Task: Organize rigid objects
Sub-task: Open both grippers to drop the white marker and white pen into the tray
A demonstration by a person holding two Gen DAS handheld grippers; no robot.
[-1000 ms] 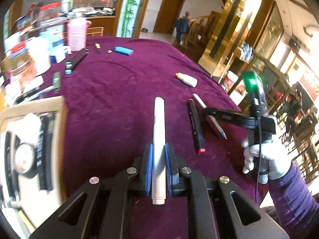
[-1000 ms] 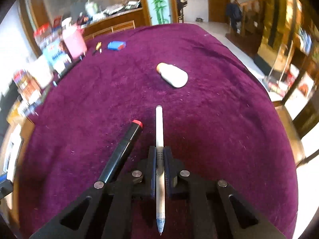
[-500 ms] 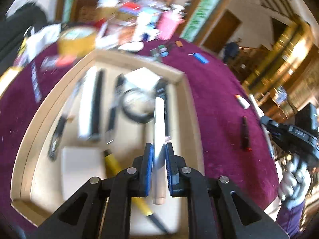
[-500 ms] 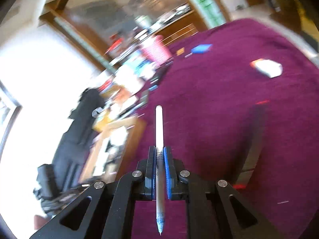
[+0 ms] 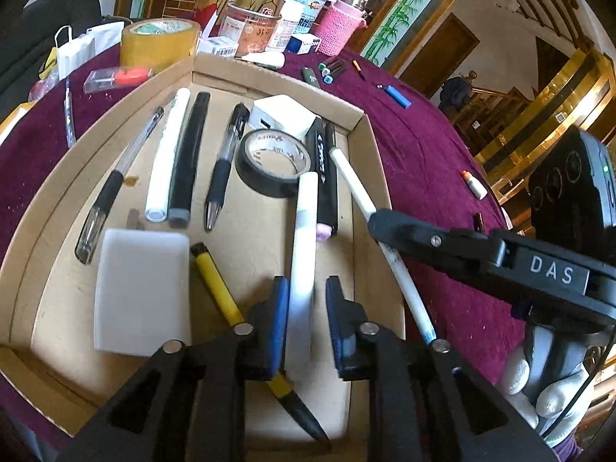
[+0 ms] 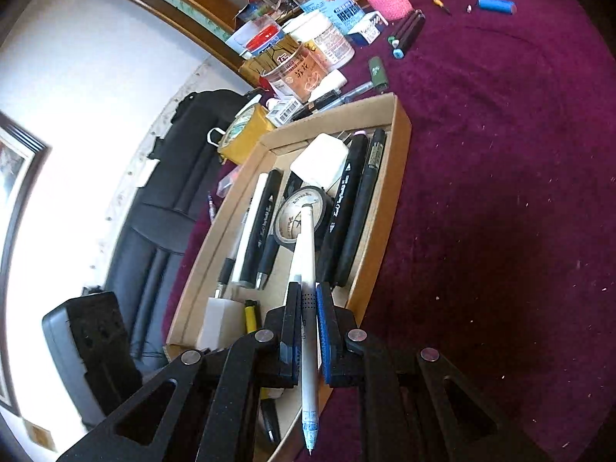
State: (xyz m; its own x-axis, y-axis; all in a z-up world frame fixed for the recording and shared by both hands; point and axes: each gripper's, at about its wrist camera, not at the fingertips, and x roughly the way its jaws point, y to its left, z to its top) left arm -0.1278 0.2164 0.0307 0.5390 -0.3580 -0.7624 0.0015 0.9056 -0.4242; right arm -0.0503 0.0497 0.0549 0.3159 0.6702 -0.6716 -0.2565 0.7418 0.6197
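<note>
Right tongs (image 6: 308, 327) grip white pen (image 6: 306, 261) over cardboard tray (image 6: 398, 161)

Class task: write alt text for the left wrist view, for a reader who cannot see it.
The left tool, open, has a white pen between its fingers over a cardboard tray of pens, tape and erasers. The right tool holds a thin white pen over the tray's edge.

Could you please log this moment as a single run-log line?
left claw: open, white marker between fingers, over cardboard tray | right claw: shut on white pen, at tray edge

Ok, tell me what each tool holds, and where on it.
Left tool: open, white marker loose between its fingers. Right tool: white pen, gripped near its tip end.
</note>
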